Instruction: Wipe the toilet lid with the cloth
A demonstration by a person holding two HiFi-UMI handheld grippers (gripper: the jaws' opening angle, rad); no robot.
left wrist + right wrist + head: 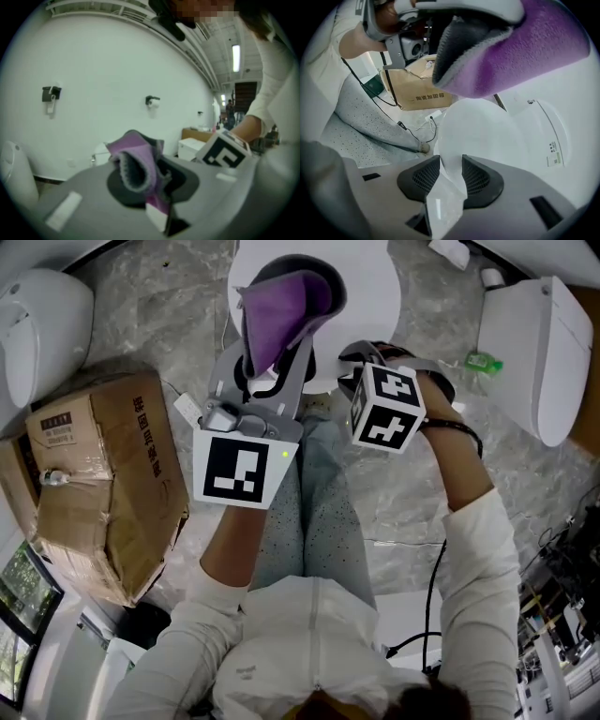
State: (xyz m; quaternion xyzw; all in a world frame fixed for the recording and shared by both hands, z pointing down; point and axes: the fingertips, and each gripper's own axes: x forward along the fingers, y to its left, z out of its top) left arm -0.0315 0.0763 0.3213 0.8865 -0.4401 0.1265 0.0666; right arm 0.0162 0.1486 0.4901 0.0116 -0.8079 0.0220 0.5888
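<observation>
cloth, where: we see the cloth (281, 310) pinched in the left gripper (152, 185) and held in the air over the left part of the toilet lid (370, 292), near the lid's front edge. In the right gripper view it hangs clear above the lid.
cloth, axis: the long axis runs out from the jaws along the gripper's own line. In the head view that is from the pinch point away from the person, toward the lid's back edge, and the free end is the far one. In the left gripper view it stands up out of the jaws and leans a little left.
cloth, look: fuzzy pile, with one face purple and the other grey. It is folded over on itself into a curled pocket, purple outside and grey inside. The lower end is bunched narrow where it is clamped.
left gripper: pads pressed together on the cloth's lower end.
right gripper (451, 164): jaws spread and nothing pinched that we can see. The lid's white face shows through the gap. It points steeply down at the lid's front edge, just right of the cloth.
lid: white, glossy and oval, lying down flat.
around: a cardboard box (103, 474) sits on the marble floor (178, 324) off the lid's left side. A second toilet (539, 352) stands well apart to the right.
</observation>
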